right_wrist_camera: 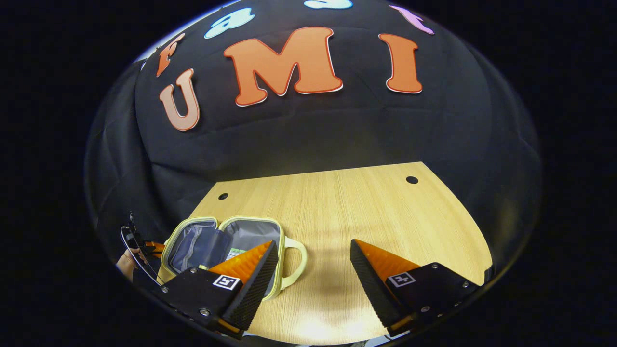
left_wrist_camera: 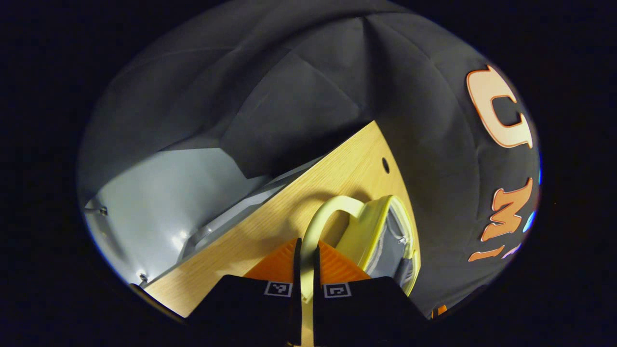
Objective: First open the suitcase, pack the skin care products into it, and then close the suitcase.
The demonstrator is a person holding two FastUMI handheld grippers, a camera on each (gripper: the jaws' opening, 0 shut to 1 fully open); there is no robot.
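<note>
We find the left gripper [left_wrist_camera: 307, 270] clamped on the handle [left_wrist_camera: 318, 217] of the suitcase [right_wrist_camera: 226, 246], which lies open on the table [right_wrist_camera: 366, 212]. The right gripper [right_wrist_camera: 313, 270] hangs wide apart, holding nothing.

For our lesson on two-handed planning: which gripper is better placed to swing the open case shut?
Left. The left gripper has its fingers shut on the case's handle, so it can probably move that half directly. The right gripper is open over the table, holding nothing.
</note>
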